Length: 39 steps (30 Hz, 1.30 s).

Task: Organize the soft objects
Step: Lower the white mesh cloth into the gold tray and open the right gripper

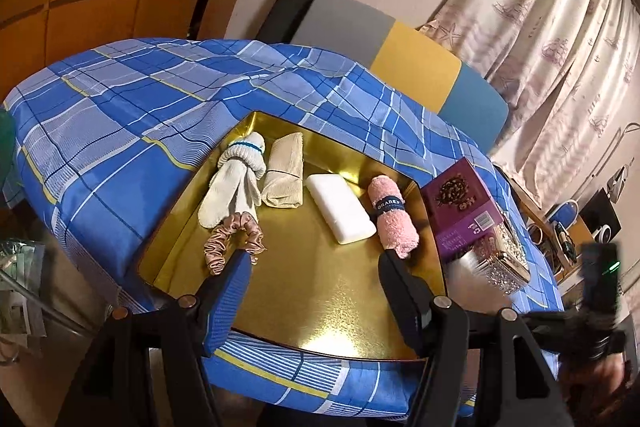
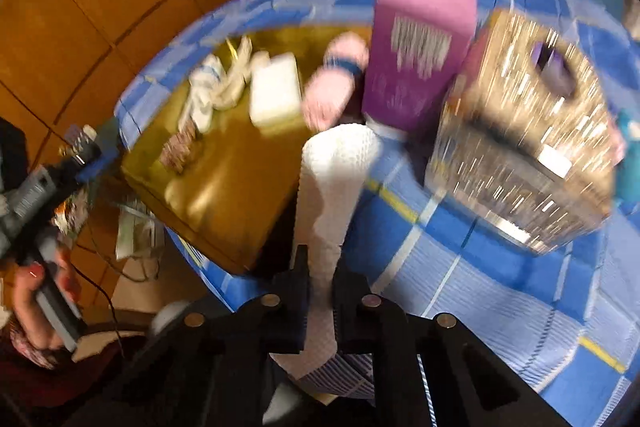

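Observation:
A gold tray (image 1: 320, 299) lies on a blue plaid cloth. In it sit a white sock bundle (image 1: 236, 179), a beige rolled cloth (image 1: 284, 175), a white pad (image 1: 340, 211), a pink rolled towel (image 1: 392, 219) and a pink scrunchie (image 1: 232, 243). My left gripper (image 1: 316, 271) hangs open over the tray's near part, with nothing between its fingers. In the blurred right wrist view my right gripper (image 2: 322, 267) is shut on a white textured cloth (image 2: 340, 167), which stands up beside the tray's (image 2: 224, 187) right edge.
A purple box (image 1: 460, 207) and a glittery box (image 1: 500, 263) stand right of the tray on the plaid cloth (image 1: 120, 131). A cluttered side table (image 1: 560, 227) and curtains are at the far right. A hand (image 2: 36, 287) holds the left gripper's handle.

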Motion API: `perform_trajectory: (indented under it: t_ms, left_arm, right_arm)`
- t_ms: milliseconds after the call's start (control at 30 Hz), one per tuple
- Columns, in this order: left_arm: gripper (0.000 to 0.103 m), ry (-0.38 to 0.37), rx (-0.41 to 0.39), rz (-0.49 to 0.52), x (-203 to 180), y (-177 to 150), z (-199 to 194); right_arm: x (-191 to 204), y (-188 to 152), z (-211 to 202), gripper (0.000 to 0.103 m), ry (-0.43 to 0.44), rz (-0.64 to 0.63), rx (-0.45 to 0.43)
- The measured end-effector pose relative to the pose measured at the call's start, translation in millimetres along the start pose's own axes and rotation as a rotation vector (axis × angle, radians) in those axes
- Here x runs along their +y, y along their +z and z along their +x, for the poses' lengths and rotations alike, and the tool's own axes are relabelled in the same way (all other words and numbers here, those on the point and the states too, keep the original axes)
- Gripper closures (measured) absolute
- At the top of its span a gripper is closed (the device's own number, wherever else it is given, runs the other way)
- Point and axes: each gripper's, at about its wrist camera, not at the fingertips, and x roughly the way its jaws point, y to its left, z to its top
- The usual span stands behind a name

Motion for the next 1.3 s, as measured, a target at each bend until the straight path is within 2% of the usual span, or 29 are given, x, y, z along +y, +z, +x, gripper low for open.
perform_trajectory:
  t_ms: [133,233,367,467,533,600,667,733,800,933,1133,1200,1300]
  left_arm:
    - [0.036,0.008,-0.009,-0.015,3.9,2.3,-1.6]
    - [0.036,0.020,-0.014,-0.030,7.8,3.8,-2.4]
    - [0.036,0.051,-0.033,-0.044,14.0,6.7,-5.4]
    - [0.036,0.071,-0.055,-0.058,19.9,9.8,-8.0]
    - [0.036,0.074,-0.056,-0.069,23.6,11.1,-7.8]
    - [0.036,0.077,-0.053,-0.077,26.7,11.7,-7.2]
    - [0.036,0.073,-0.052,-0.080,27.7,11.3,-6.5]
    - [0.036,0.067,-0.052,-0.073,26.4,9.6,-4.9]
    - [0.036,0.064,-0.042,-0.065,23.2,7.5,-2.3]
    - [0.036,0.035,-0.026,-0.017,10.3,1.6,1.0]
    - [0.036,-0.050,0.019,0.063,-23.4,-12.4,9.7]
    - [0.036,-0.101,0.050,0.101,-41.6,-19.6,15.4]
    - [0.036,-0.168,0.092,0.160,-71.3,-28.9,22.2]
  right_arm:
    - [31.9,35.5,-38.1,0.093,0.002,-0.068,-0.121]
    - [55.7,62.7,-41.2,0.093,0.060,-0.090,-0.167]
    - [79.0,81.0,4.6,0.089,0.135,-0.055,-0.110]
    - [91.2,80.5,51.4,0.087,0.150,-0.059,-0.041]
    - [95.0,76.7,65.9,0.073,0.144,-0.060,-0.027]
    - [96.0,74.7,68.7,0.071,0.156,-0.057,-0.036]
    - [93.1,73.8,58.4,0.065,0.163,-0.043,-0.073]
    - [83.0,72.5,35.4,0.049,0.163,-0.029,-0.145]
    - [72.2,71.5,11.5,0.042,0.136,-0.001,-0.216]
    - [39.3,62.7,-42.2,0.042,0.118,0.061,-0.337]
    - [-31.3,31.9,-102.3,0.041,-0.083,0.163,-0.443]
    - [-69.9,14.3,-113.4,0.038,-0.166,0.251,-0.450]
    - [-123.9,-6.3,-114.5,0.037,-0.253,0.377,-0.414]
